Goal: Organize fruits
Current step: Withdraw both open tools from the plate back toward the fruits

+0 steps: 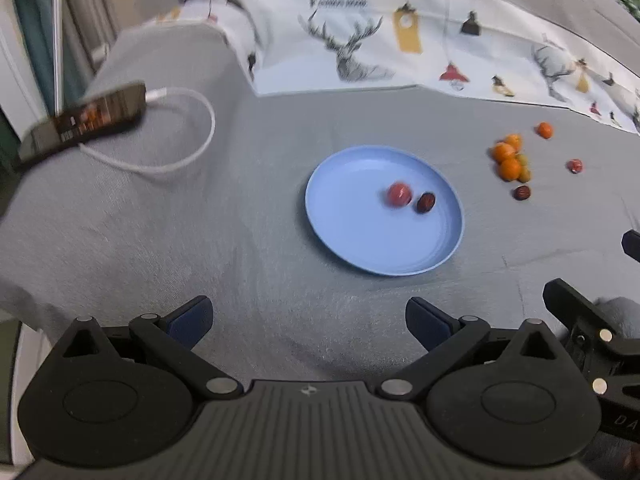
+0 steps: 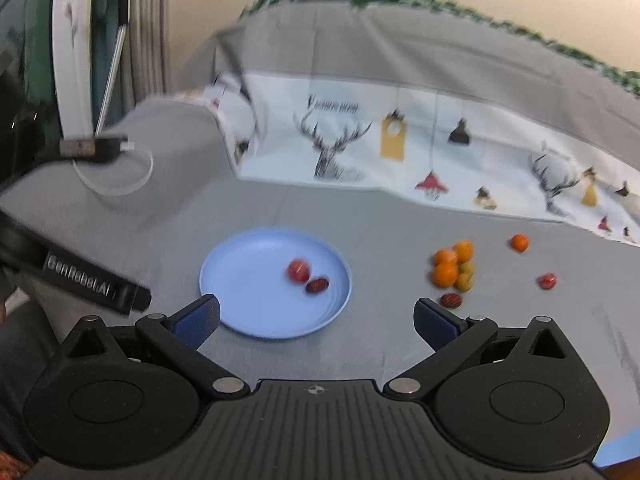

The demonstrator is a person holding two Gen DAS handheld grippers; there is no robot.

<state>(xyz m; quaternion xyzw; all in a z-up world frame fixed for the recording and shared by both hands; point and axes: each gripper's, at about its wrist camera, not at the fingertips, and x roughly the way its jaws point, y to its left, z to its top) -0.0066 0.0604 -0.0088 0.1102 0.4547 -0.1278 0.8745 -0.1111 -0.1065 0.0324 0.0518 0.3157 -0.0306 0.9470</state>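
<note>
Both grippers, left gripper (image 1: 308, 322) and right gripper (image 2: 316, 320), gape empty; plate's (image 1: 352, 236) date (image 1: 425, 203) lies diagonally.

Your plate (image 1: 360, 240) sits mid-bed (image 1: 240, 240); in it, a tomato (image 1: 399, 194) with a date (image 1: 425, 203) just to its right. Right of the plate, a fruit cluster (image 1: 510, 158); a second date (image 1: 522, 192) lies just in front of it. Far left, a phone (image 1: 86, 120) with its cable (image 1: 188, 152). Behind everything, a cloth (image 1: 400, 48).
</note>
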